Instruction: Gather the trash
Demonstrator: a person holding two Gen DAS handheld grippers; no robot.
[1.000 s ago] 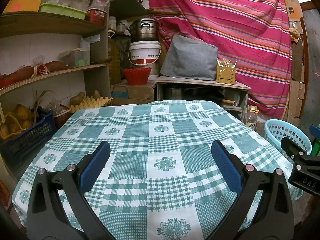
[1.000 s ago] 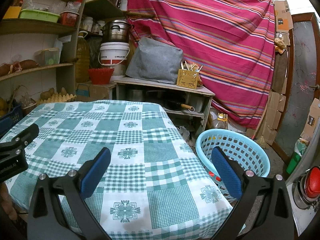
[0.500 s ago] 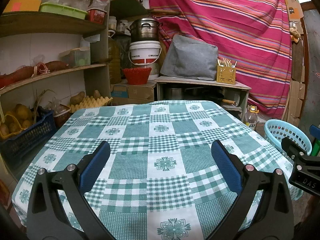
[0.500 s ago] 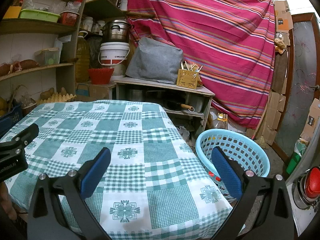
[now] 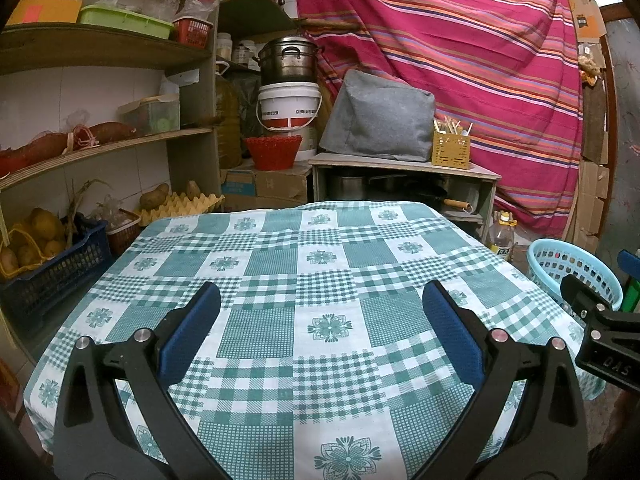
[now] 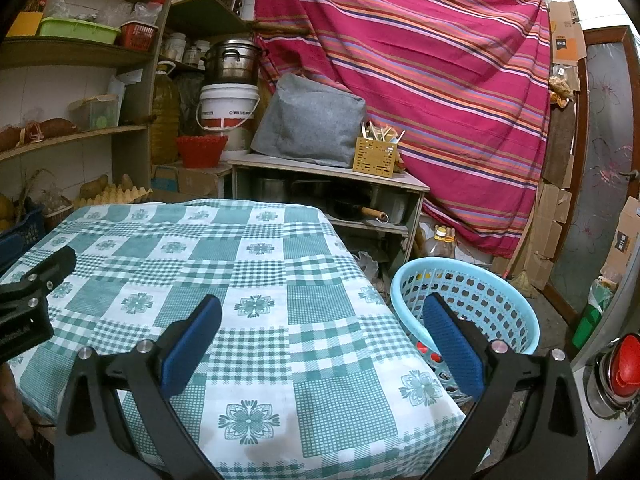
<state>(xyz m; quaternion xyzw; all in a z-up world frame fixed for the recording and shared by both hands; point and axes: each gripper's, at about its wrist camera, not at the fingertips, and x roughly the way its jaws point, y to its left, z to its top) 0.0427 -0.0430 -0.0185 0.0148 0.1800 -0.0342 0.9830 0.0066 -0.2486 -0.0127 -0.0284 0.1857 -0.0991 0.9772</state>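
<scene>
A light blue plastic basket (image 6: 468,300) stands on the floor right of the table; it also shows in the left wrist view (image 5: 572,268). Something red lies inside it (image 6: 426,350). The table wears a green and white checked cloth (image 5: 320,280), which also shows in the right wrist view (image 6: 224,272). I see no loose trash on the cloth. My left gripper (image 5: 320,312) is open and empty above the table's near part. My right gripper (image 6: 320,316) is open and empty over the table's right edge, its right finger in front of the basket.
Wooden shelves (image 5: 100,148) with potatoes, crates and tubs line the left wall. A low cabinet (image 5: 400,184) with a grey cushion and a yellow utensil holder stands behind the table. A striped red curtain (image 5: 460,60) hangs behind. A red-topped pot (image 6: 620,368) sits at the far right.
</scene>
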